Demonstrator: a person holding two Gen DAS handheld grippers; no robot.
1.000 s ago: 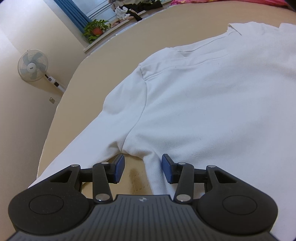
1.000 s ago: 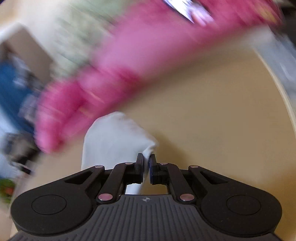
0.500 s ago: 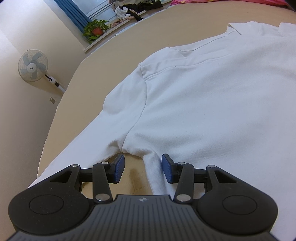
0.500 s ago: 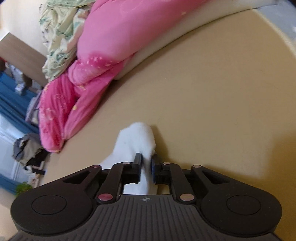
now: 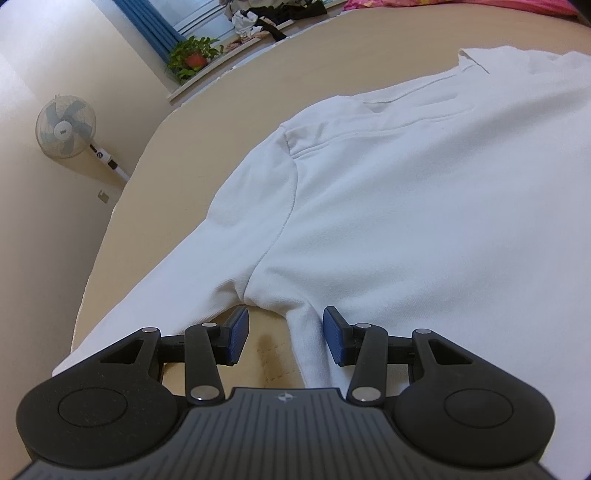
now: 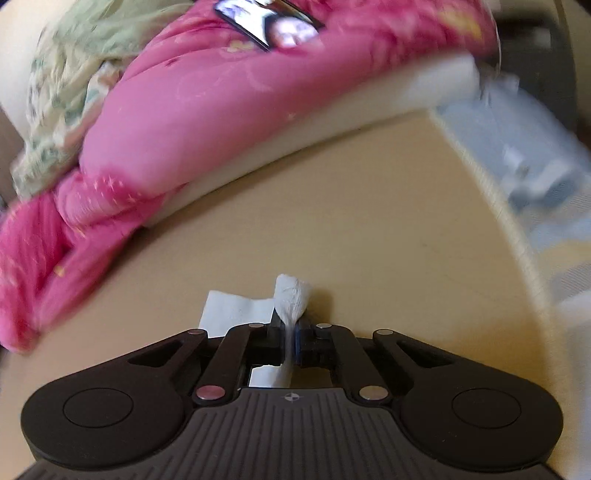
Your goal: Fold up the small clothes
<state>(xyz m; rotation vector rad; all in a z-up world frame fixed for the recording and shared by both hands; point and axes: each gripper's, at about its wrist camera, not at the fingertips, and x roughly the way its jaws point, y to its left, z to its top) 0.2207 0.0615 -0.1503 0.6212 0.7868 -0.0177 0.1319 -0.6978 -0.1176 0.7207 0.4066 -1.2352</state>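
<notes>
Between the right claw (image 6: 289,341) pads, white sleeve cloth (image 6: 290,297) now sits pinched (left claw (image 5: 282,338) unchanged, apart).

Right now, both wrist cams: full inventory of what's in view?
shirt: 1, white, spread flat on the bed; its side edge runs between the left gripper's open jaws
cuff: 1, white, pinched in the right gripper
bed: 1, tan, under the shirt
quilt: 1, pink, bunched at the far end of the bed
floral cloth: 1, green and white, beside the quilt
phone: 1, dark, screen lit, on the quilt
fan: 1, white, by the wall
plant: 1, green in a red pot, on the sill
curtain: 1, blue, at the window
left gripper: 1, black with blue pads, open
right gripper: 1, black, shut on the cuff
</notes>
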